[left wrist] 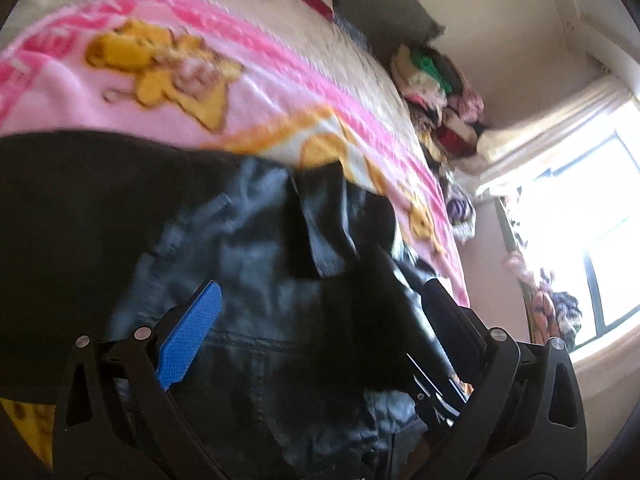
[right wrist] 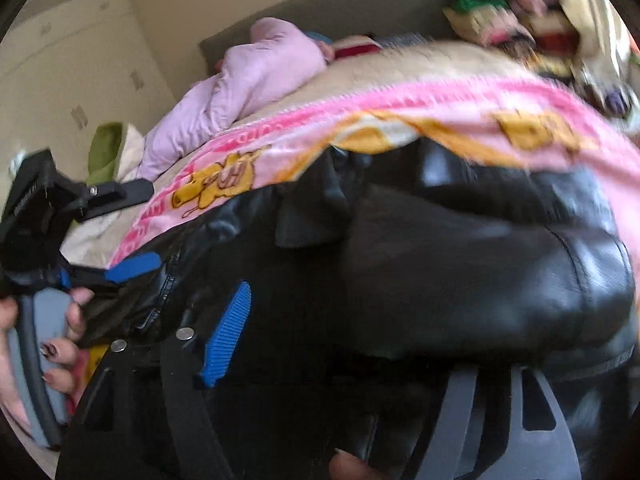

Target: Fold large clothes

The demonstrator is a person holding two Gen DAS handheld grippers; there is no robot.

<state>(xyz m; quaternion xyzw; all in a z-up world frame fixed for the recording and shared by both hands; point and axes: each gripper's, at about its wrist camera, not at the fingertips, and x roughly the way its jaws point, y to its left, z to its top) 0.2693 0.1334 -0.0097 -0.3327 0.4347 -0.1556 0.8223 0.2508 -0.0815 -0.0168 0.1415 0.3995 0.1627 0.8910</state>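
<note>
Largest first: a bed (left wrist: 312, 40) filling both views, spread with a pink cartoon-print blanket (left wrist: 256, 92) — a broad, soft surface, probably chosen to give a bulky garment room to lie flat. At the head end, a lilac quilted coat (right wrist: 248, 76) heaped against a dark headboard (right wrist: 340, 4); along the wall side, a pile of mixed clothes (left wrist: 432, 80) under a bright window (left wrist: 592, 232), most likely waiting their turn.

On the near edge of the blanket, the black leather jacket (right wrist: 480, 280) — glossy, stiff-looking, bunched into a rounded hump rather than flat, collar and flaps turned up toward the headboard. In the left wrist view, greyer in the window glare, with a seam running across between the fingers. Likely mid-fold: bulk gathered, not yet squared.

Left gripper (left wrist: 316, 312) low over the jacket, fingers spread wide, leather lying between them but not pinched — blue pad (left wrist: 192, 336) visible on one side, the other finger (left wrist: 448, 320) dark in shadow. Seen from the right wrist view at far left, held in a hand with painted nails (right wrist: 60, 344).

Right gripper (right wrist: 344, 332) pushed in against the jacket's underside; one blue pad (right wrist: 228, 336) showing, the opposite finger hidden by folds, so impossible to tell whether closed on leather or merely nudging it.
</note>
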